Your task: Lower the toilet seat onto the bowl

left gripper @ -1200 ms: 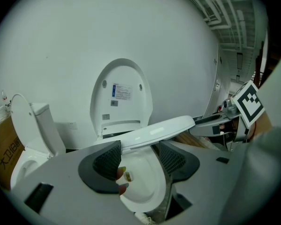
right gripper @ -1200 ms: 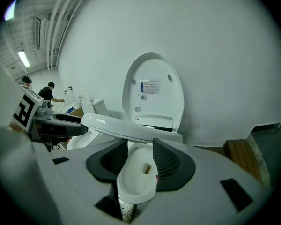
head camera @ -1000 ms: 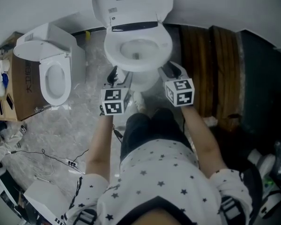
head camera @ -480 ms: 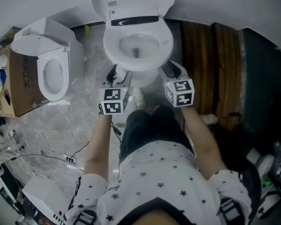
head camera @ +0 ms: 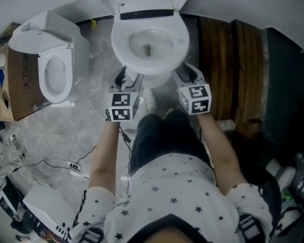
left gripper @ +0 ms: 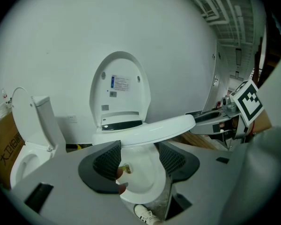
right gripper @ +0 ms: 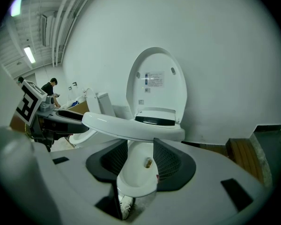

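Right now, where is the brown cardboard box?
In the head view, the cardboard box is at the far left edge, right beside the second toilet and on that toilet's left side.

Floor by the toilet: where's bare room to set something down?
Bare marble floor lies between the spare toilet and the main toilet, reaching toward the cables. Right of the main toilet, wooden planks crowd the floor.
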`<state>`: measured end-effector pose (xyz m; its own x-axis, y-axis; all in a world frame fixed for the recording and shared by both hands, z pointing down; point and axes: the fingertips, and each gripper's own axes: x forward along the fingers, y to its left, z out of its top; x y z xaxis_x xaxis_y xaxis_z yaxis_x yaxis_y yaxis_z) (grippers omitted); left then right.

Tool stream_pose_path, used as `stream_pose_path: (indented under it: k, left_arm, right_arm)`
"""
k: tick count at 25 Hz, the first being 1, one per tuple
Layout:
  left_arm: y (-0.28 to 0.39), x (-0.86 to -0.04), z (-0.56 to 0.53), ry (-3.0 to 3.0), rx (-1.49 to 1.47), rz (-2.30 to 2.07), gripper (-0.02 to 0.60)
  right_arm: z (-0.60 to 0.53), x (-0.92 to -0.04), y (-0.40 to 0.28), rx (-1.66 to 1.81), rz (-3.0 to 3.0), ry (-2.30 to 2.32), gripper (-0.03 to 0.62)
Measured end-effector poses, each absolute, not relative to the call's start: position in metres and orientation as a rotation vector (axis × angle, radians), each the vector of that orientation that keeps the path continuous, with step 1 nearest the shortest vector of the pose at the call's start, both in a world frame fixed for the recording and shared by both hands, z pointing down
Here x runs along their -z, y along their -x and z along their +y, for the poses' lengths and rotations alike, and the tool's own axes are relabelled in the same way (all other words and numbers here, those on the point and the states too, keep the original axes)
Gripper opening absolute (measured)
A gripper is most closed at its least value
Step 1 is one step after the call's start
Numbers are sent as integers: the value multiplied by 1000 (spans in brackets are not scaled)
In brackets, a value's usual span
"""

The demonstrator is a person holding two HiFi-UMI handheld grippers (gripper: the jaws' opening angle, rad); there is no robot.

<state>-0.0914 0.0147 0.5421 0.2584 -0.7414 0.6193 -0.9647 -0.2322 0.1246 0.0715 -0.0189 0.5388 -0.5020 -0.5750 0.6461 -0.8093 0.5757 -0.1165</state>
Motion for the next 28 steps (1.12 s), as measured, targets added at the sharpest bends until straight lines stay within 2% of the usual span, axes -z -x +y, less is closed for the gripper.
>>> stream_pose_path:
  k: [28]
  left_arm:
    - [89,-573,36,-2038,-637,-1555,258]
  right_arm:
    - [1,-569,-73,-510,-2272,-1047,176]
